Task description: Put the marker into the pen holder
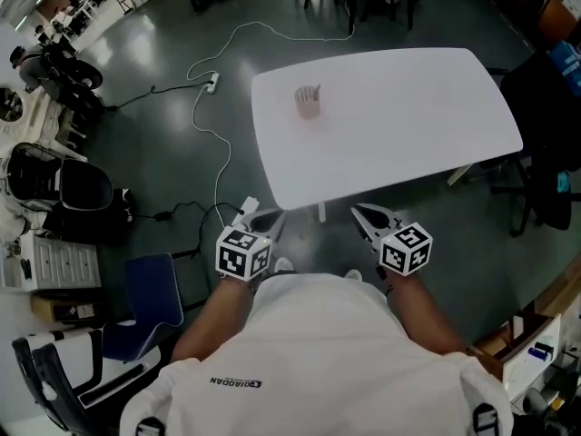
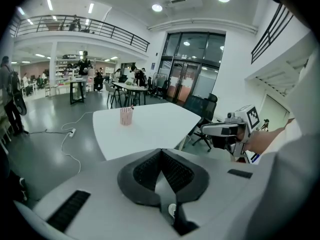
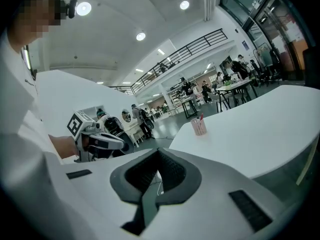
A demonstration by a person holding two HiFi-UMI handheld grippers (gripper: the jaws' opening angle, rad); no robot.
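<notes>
the left gripper (image 1: 260,220) and the right gripper (image 1: 365,216) are both shut tight and hold nothing. the marker (image 3: 201,117) sticks up in the pen holder (image 1: 308,103) on the white table (image 1: 408,125), well away from both.

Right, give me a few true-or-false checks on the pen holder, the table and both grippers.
1. The pen holder stands upright on the white table. True.
2. The right gripper grips a marker. False: its jaws are shut on nothing.
3. The left gripper rests on the tabletop. False: it is held in the air, short of the table's near edge.
4. A red-tipped thing sticks out of the pen holder. True.
5. Loose pens lie across the table. False: only the holder stands there.
</notes>
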